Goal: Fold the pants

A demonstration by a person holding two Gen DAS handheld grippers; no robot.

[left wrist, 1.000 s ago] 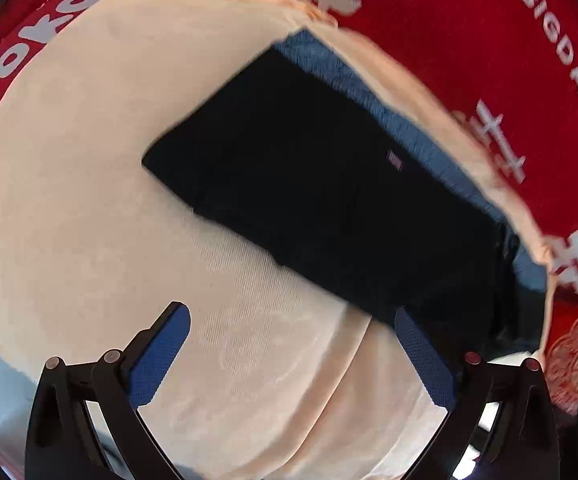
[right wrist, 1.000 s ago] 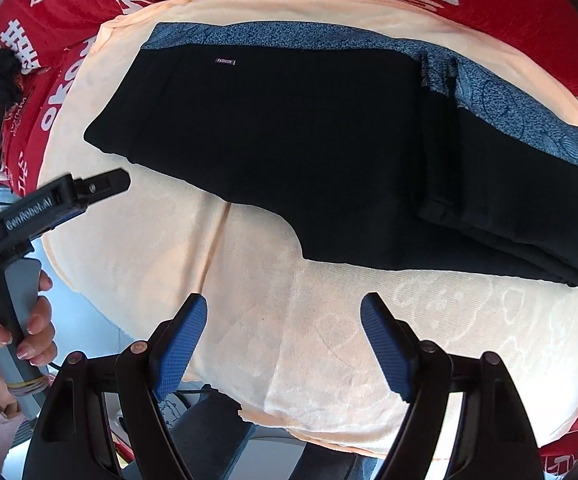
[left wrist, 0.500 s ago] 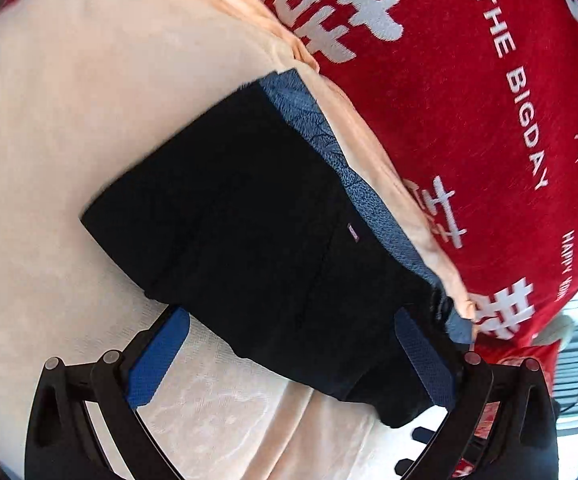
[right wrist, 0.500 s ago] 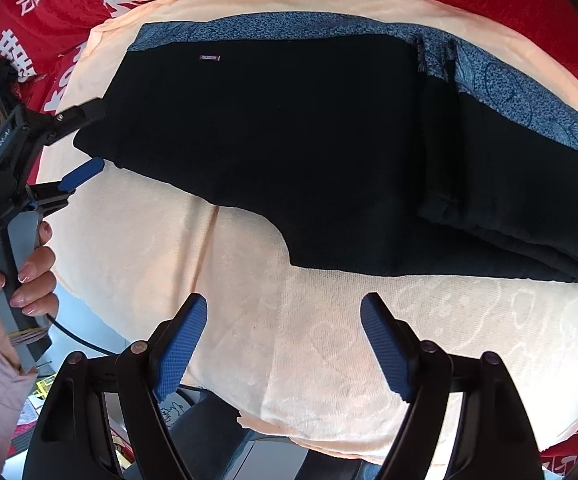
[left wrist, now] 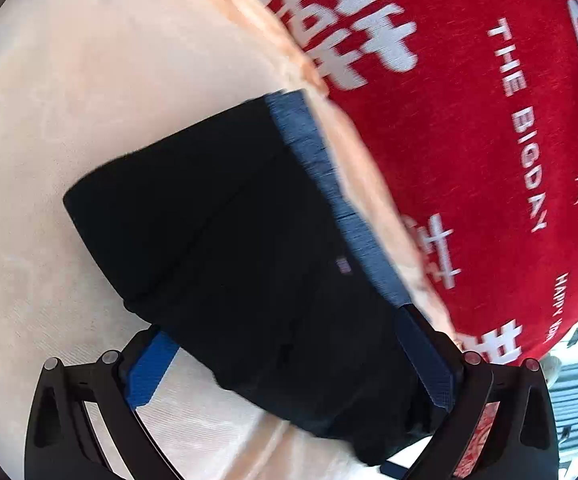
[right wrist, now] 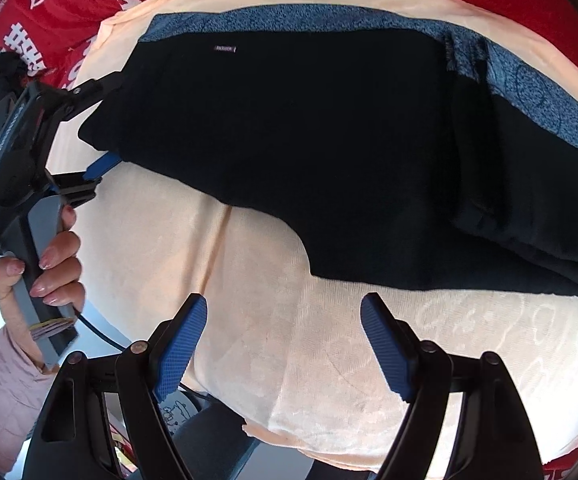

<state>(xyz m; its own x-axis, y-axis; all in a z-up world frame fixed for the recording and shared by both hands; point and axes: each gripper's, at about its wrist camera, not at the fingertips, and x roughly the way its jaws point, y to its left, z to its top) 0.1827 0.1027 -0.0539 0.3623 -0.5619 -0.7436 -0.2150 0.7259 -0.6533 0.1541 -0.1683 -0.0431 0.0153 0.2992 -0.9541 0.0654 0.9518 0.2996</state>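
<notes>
Starting at the left: holding a grey handle in a hand [right wrist: 49, 276] and reaching the left gripper [right wrist: 115, 118] in around the end of the pants [right wrist: 289, 140]. Standing wide open, one finger on each side of the cloth (not pinching it, as far as can be seen). Lying flat on the peach towel [right wrist: 249, 320], stretching from there across to the right. Hanging over bare towel on the near side, apart from the pants: the right gripper [right wrist: 285, 344], wide open too and holding nothing.

Maybe going wrong like this: grabbing only the top layer, so leaving the under layers behind and making a crooked fold. Or pinching the towel along with the pants and dragging it up.

Looking soft and very black, with no shine. Running along the far edge, a speckled blue band [right wrist: 309, 20]. Bunching thicker at the right, in a folded lump. Looking fuzzy, that towel, with faint pressed shapes. Peeking out behind, a red cloth [right wrist: 69, 8] with white letters.
</notes>
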